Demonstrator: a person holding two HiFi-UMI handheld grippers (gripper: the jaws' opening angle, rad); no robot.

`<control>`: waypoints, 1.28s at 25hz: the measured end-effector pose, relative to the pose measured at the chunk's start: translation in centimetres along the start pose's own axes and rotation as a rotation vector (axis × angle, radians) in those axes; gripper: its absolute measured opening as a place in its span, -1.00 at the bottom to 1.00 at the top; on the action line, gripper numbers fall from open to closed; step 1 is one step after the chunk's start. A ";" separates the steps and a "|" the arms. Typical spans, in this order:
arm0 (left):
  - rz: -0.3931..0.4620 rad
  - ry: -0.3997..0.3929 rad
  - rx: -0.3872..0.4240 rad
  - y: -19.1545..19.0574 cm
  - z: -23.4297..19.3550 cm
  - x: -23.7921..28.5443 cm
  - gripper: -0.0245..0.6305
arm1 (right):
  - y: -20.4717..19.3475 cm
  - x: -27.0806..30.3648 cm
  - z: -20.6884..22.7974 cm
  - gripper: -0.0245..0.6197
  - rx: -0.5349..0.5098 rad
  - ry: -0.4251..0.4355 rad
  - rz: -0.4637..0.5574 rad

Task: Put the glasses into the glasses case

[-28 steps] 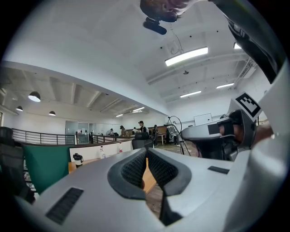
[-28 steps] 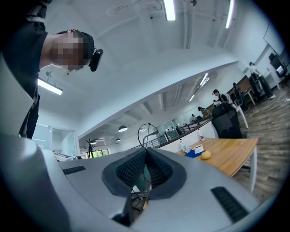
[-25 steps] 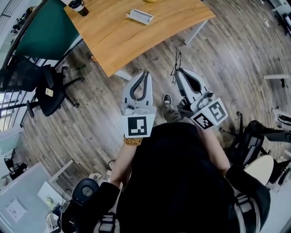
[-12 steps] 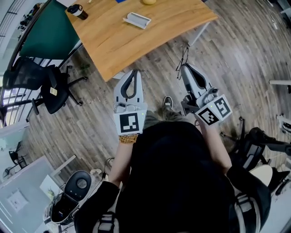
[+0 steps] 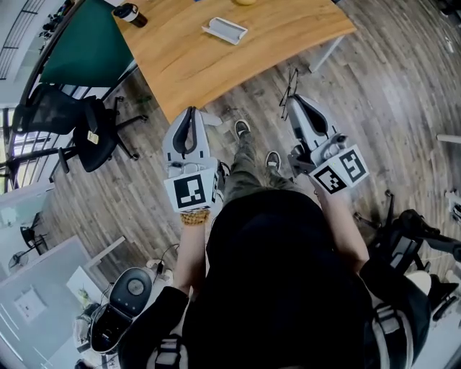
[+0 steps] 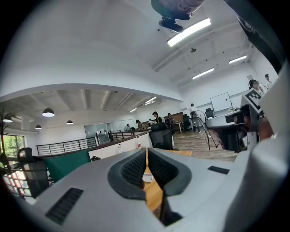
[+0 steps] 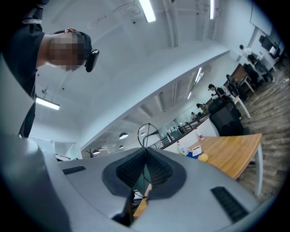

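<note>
My right gripper (image 5: pixel 292 101) pinches thin black wire glasses (image 5: pixel 290 83) short of the white oblong case (image 5: pixel 225 29), left gripper (image 5: pixel 191 111) closed empty; slim hold may slip

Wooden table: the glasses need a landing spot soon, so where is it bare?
The wooden table is bare across its near half, between the white glasses case and the near edge, and right of the case. Crowded only along the far edge: a dark cup, a yellow object.

Matt wood-grain table (image 5: pixel 216 72) (perhaps laminate)
</note>
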State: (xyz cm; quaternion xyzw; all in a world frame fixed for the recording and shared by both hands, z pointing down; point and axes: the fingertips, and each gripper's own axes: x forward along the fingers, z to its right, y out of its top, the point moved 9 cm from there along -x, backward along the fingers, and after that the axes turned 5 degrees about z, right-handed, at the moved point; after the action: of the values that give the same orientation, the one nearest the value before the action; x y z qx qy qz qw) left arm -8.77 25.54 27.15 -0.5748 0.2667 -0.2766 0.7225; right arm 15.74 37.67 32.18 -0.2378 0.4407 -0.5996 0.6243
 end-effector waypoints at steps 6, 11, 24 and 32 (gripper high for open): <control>-0.007 -0.024 -0.021 -1.5 0.0 2.5 -0.83 | -0.1 1.0 1.1 -0.88 -0.022 -0.012 -0.007; 0.029 -0.053 -0.050 -2.4 -0.6 6.3 -0.83 | 0.2 3.0 2.4 -0.88 -0.035 -0.054 0.012; -0.003 -0.016 -0.094 -4.6 -4.6 15.6 -0.83 | 0.9 11.9 8.0 -0.88 -0.048 -0.048 -0.084; 0.013 -0.006 -0.089 -4.2 -5.3 16.7 -0.83 | 1.8 13.6 8.2 -0.88 -0.055 -0.028 -0.081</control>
State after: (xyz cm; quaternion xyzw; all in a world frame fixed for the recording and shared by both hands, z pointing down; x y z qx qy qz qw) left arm -1.13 9.31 29.04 -0.6055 0.2805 -0.2581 0.6986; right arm 22.09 23.01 31.18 -0.2808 0.4382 -0.6086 0.5989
